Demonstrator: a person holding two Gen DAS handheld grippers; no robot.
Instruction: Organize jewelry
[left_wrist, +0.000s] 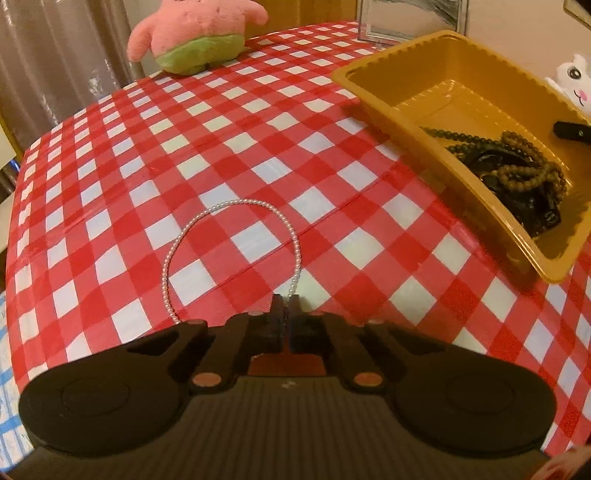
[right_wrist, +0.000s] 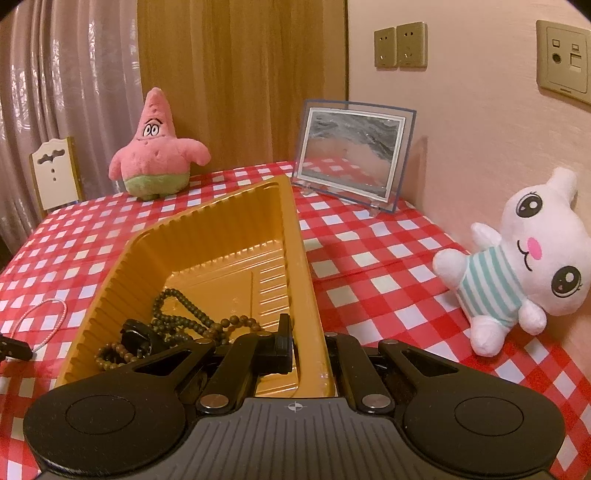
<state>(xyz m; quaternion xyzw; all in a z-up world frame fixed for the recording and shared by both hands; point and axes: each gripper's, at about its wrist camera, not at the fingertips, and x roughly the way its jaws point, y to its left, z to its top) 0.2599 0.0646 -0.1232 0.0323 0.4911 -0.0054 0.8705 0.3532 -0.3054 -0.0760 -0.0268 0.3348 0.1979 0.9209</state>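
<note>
- Nearest to us, the left gripper (left_wrist: 285, 301) sits tip-down on the checked tablecloth (left_wrist: 221, 147), its jaws closed together on the near end of the pearl necklace (left_wrist: 229, 229). The strand runs right up to the tips, so we judge it pinched, though only by a bead or two.
- From the left wrist view, the necklace loops away from the tips in an open arch, lying flat on the cloth, well apart from the tray.
- To the right, the orange tray (left_wrist: 388, 74) already holds dark bead strands (left_wrist: 517, 173) heaped at its near end.
- Further right, the right gripper (right_wrist: 308, 339) is clamped on the tray's near wall, one finger inside and one outside, steadying it.
- Risk one: so thin a hold may let the pearls slip free on the lift, caused by pulling up too fast or by the strand dragging on the cloth.
- Risk two: the trailing loop could catch the tray's scalloped rim and hang outside, if we carry it across too low.
- Risk three: a jolt from the right gripper could shift the tray or tip its light wall, spilling the beads.
- Beyond, the pink plush (right_wrist: 155, 155), picture frame (right_wrist: 351, 155) and white plush (right_wrist: 517, 266) stand clear of the path.
</note>
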